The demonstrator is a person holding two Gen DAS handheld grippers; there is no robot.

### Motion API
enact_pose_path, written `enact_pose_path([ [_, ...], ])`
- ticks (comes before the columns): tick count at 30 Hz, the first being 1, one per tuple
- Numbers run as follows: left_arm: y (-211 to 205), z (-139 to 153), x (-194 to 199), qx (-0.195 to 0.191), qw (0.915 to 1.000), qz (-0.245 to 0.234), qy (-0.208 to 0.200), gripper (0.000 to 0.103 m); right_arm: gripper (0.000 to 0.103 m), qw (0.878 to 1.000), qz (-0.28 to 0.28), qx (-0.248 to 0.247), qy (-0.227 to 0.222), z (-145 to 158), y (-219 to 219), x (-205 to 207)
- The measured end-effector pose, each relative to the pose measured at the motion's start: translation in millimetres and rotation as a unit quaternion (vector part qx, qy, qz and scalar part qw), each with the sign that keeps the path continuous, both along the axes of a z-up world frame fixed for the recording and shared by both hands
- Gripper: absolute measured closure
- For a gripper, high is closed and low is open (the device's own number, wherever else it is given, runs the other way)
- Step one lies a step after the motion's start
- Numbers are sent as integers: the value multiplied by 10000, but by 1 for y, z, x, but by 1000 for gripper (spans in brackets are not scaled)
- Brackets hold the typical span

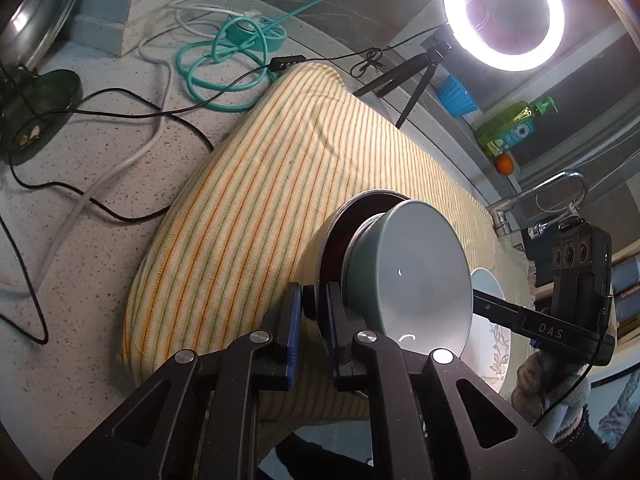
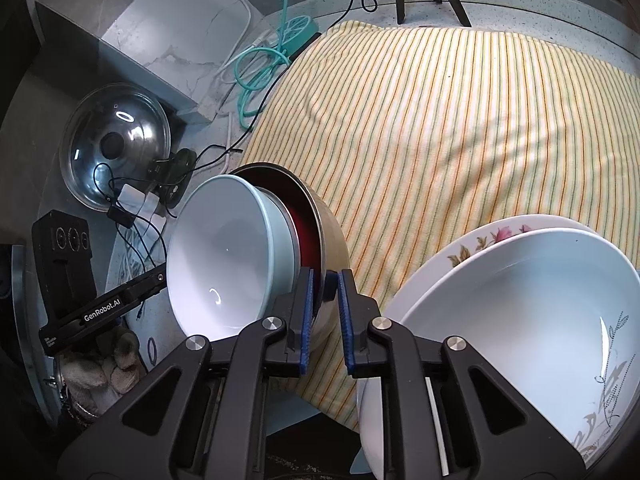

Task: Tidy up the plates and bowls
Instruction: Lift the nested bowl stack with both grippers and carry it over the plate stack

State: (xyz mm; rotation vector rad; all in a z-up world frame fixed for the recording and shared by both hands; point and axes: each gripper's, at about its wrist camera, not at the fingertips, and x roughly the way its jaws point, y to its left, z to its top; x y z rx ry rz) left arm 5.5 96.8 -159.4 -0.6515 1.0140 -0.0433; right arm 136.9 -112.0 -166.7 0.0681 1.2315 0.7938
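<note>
- Left hand-held gripper: clamped on rim of metal bowl, pale bowl nested inside.
- Right hand-held gripper: pinching same rim opposite.
- Both bowls tilted above striped cloth.

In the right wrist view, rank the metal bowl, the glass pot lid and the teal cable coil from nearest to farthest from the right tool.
1. Metal bowl: its rim sits between the fingers of the right tool, just ahead.
2. Glass pot lid: off to the left on the counter, propped against the wall.
3. Teal cable coil: farthest, up at the back beyond the striped cloth.
</note>
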Motion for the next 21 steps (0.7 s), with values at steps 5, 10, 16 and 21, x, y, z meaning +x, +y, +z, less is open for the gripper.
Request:
enact_pose_path([
  [5,-2,2,1,58,10000,-54,-1,95,90,10000,-3,-47,-28,1,-1,-1],
  [10,-6,9,0,65,9999,-76,-41,95,90,10000,-35,-46,-80,8,-5,-2],
  [16,-14,26,2,88,9996,-141,-216,95,90,9998,-78,9,-177,22,-14,-4],
  [21,-25,42,5,74,9989,-246,-385,95,90,9995,-196,104,-239,35,-29,-5],
])
